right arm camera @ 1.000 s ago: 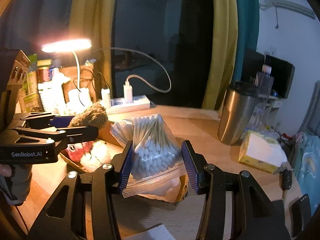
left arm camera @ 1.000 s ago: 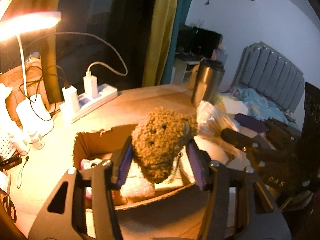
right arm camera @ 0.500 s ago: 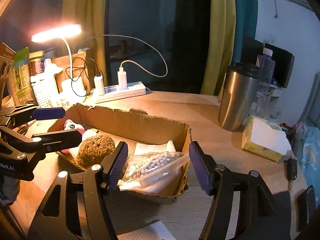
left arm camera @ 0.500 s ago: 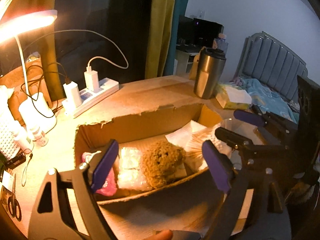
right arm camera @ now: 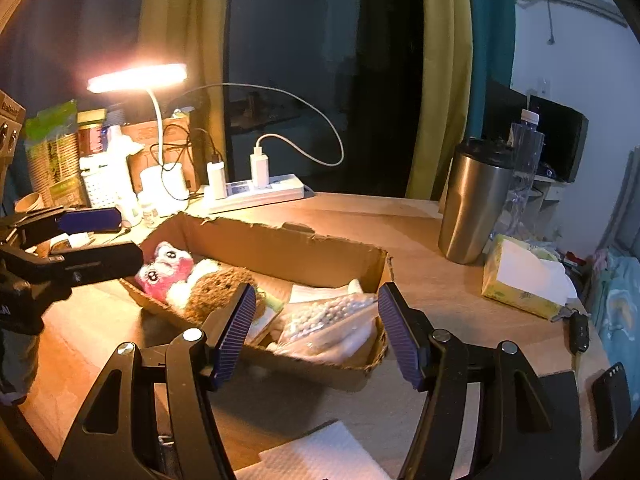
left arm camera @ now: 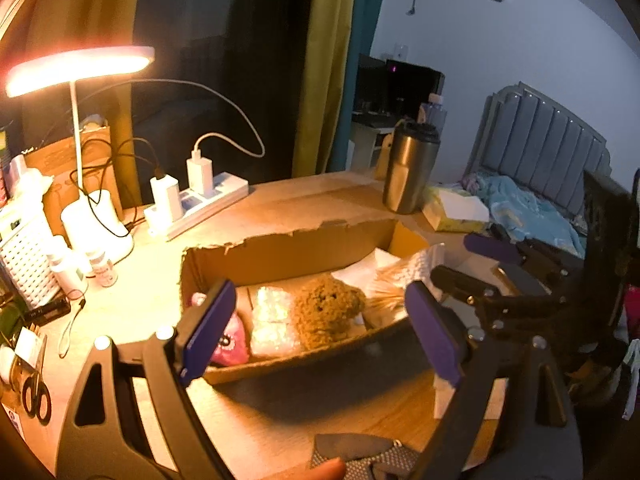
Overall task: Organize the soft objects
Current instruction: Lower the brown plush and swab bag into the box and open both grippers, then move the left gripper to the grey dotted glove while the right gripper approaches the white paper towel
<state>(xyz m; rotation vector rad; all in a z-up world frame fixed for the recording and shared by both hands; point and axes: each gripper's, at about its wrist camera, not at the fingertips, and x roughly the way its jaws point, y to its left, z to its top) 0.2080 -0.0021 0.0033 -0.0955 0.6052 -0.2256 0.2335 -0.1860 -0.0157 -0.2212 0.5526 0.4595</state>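
A shallow cardboard box [left arm camera: 288,244] [right arm camera: 304,248] sits on the wooden desk. Inside lie a brown plush bear [left arm camera: 326,312] [right arm camera: 218,288], a pink plush toy [left arm camera: 230,344] [right arm camera: 162,270], a white bubbly packet [left arm camera: 272,320] and a clear bag of cotton swabs [left arm camera: 404,276] [right arm camera: 326,316]. My left gripper [left arm camera: 320,332] is open and empty, held in front of the box. My right gripper [right arm camera: 316,332] is open and empty, held back from the box's right end, and shows in the left wrist view [left arm camera: 468,260].
A lit desk lamp [left arm camera: 76,68] [right arm camera: 138,76], a power strip with chargers [left arm camera: 196,204] [right arm camera: 256,192], a steel tumbler [left arm camera: 410,172] [right arm camera: 474,200], a tissue box [right arm camera: 524,276], small bottles [left arm camera: 100,268], scissors [left arm camera: 36,396], a car key [right arm camera: 578,332] and white paper [right arm camera: 320,456] lie around.
Both grippers opened and let go: the bear and the swab bag dropped into the box. Both grippers then pulled back from the box.
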